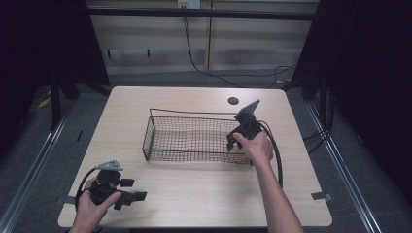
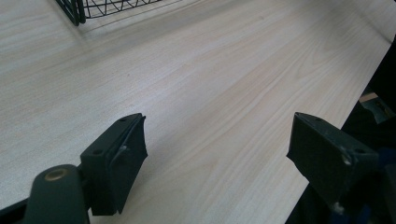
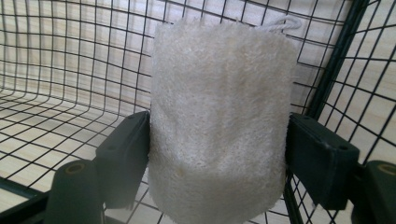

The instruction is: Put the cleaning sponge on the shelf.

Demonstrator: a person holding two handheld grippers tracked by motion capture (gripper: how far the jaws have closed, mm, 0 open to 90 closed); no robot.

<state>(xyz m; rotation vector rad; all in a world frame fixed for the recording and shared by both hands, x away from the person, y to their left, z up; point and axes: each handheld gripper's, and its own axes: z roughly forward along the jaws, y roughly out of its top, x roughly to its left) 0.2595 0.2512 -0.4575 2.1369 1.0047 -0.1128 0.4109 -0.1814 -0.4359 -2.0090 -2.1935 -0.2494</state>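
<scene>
Apparently mid-placement: centre frame, the right hand-held gripper (image 3: 217, 154) clamps a pale loofah pad (image 3: 219, 121) inside the wire basket (image 1: 160, 138), unreleased. Lower left, the left hand-held gripper (image 2: 217, 158) gapes wide, empty, over bare tabletop (image 2: 224, 79).

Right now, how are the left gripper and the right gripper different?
The right gripper is shut on a pale loofah sponge inside the wire basket; the left gripper is open with nothing between its jaws. The right one reaches into the basket's right end, while the left sits low over bare table near the front left corner. Both are hand-held, with black jaws.
</scene>
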